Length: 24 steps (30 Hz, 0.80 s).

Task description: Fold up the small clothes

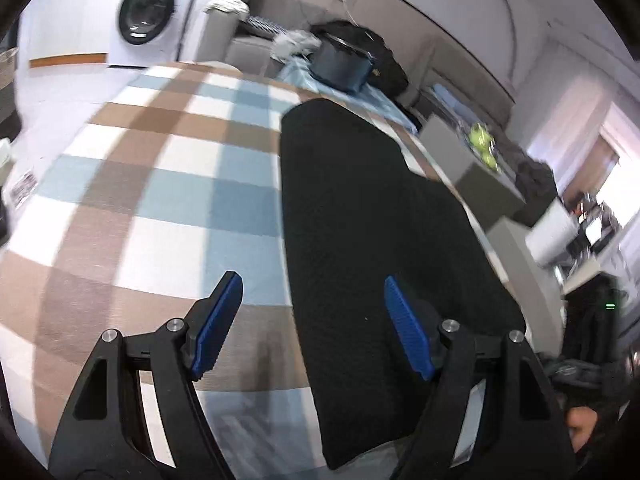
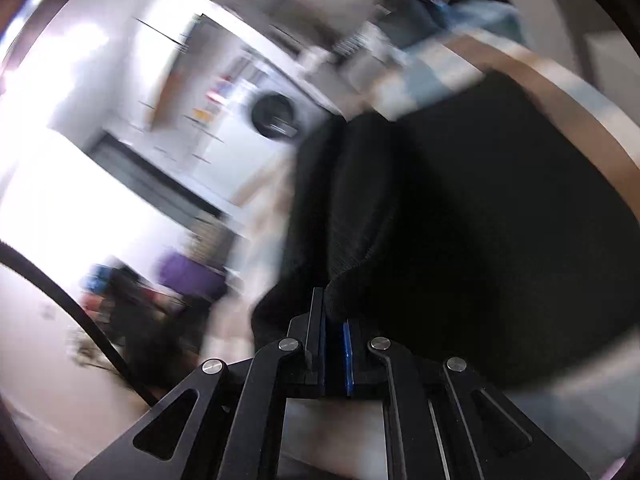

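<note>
Left tongs [image 1: 310,322] spread wide over the bench, blue ribbed pads [image 1: 218,320] apart and gripping nothing, one pad above the checked brown, blue and white cloth [image 1: 160,184], the other above the near part of the long black knitted garment [image 1: 360,208]. Garment lying flat and lengthwise down the checked cloth, close to its right-hand edge. Right tongs [image 2: 334,320] clamped tight on a pinched fold at the garment's edge, fabric bunched and rising just ahead of the pads. To fold well from here, probably best: bring the left tongs down onto the matching edge or corner, close on a single layer only, lift both edges level with each other, carry them across in one sweep, lay the fold down flat without dragging the checked cloth underneath. Seen only from the left wrist: the whole outline of the garment, its place on the bench, a white front-loading washing machine [image 1: 150,12] beyond and a dark blue bag [image 1: 340,66] at the far end. Seen only from the right wrist: the grip itself and the ridge of lifted fabric, though heavily blurred there, so exactly which edge is pinched hard to say.
</note>
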Tool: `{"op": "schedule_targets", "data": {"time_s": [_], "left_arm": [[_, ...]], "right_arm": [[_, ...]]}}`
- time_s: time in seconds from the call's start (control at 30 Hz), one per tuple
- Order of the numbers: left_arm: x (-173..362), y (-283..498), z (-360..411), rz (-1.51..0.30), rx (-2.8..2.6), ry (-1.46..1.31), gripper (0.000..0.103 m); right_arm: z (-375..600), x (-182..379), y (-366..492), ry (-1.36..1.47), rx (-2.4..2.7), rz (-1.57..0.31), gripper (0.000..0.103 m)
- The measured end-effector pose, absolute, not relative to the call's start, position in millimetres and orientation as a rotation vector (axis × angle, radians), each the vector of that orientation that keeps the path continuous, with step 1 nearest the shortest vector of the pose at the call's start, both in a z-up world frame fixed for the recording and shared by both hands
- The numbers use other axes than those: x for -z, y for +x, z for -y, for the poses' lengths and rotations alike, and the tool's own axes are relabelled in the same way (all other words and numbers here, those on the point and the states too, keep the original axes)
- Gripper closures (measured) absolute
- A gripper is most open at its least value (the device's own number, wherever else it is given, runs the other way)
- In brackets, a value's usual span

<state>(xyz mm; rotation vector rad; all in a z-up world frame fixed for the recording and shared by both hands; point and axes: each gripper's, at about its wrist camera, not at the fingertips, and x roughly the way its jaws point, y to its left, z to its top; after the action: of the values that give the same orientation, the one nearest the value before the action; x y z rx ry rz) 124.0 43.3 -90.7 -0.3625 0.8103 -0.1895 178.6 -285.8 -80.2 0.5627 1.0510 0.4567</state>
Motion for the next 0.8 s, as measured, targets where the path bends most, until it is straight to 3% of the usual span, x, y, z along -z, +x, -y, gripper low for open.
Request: {"op": "schedule_targets", "data": {"time_s": [0.07,0.2,0.8], "left_arm": [[95.1,126.9,-27.5,-0.831,0.216,-0.324,0.032],[102.2,128.1,0.2,-0.855,0.229,-0.245,0.032],[116.9,108.8,21.4,-0.933,0.256,-0.2,0.032]], "right_arm": [[288.7,93.4,181.3,0.572,-0.467,-1.1,0.095],[293.2,86.0,193.3,0.588,-0.508,-1.058,0.071],[288.5,97.3,359.1,0.781,-0.575,-1.147,0.07]]}}
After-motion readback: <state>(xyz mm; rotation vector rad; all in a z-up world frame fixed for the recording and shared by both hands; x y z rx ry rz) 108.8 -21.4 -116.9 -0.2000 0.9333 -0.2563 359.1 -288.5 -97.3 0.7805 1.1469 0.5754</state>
